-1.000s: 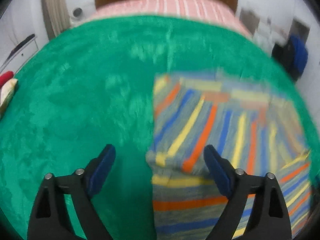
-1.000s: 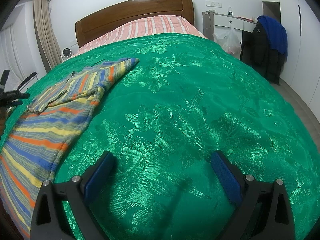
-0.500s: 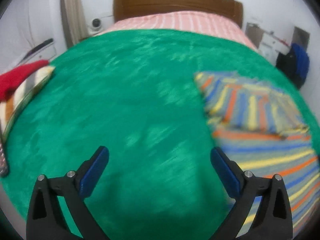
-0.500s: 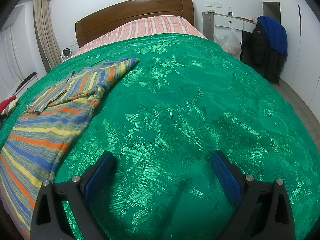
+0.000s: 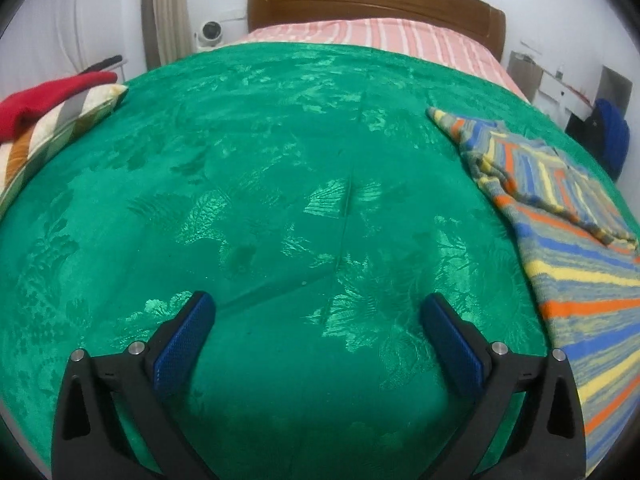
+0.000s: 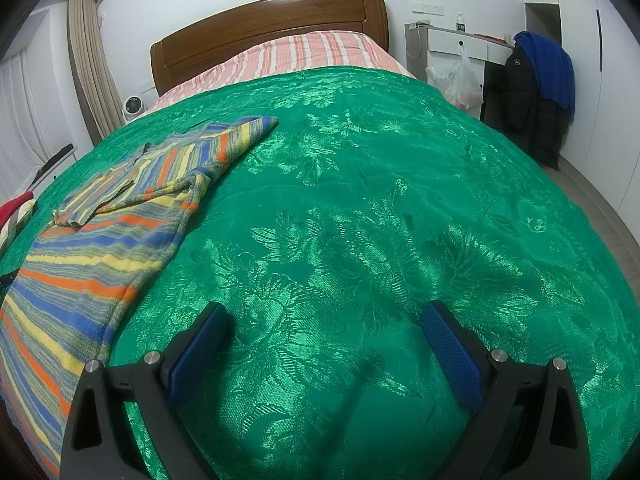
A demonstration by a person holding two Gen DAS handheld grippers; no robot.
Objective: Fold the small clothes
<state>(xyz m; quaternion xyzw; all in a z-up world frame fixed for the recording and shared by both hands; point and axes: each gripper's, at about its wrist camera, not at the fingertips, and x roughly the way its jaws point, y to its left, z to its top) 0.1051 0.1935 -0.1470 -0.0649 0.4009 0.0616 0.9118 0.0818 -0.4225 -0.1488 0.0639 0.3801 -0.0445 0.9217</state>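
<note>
We hold our left gripper (image 5: 318, 312) over the green bedspread (image 5: 280, 200) with its blue-padded fingers (image 5: 184, 340) spread wide and nothing between them. The striped garment (image 5: 560, 232) lies flat on the spread, off to the right of this gripper and apart from it, a sleeve folded across its upper part. To its far left, at the bed's edge, a red cloth (image 5: 48, 96) rests on a checked pillow (image 5: 52, 132). Our right gripper (image 6: 324, 320) is likewise parted wide and empty above the green bedspread (image 6: 380, 220), and from here the striped garment (image 6: 104, 248) sits to the left, its near edge just beside the left finger (image 6: 196, 352). Ahead of both grippers stands the wooden headboard (image 6: 272, 20).
</note>
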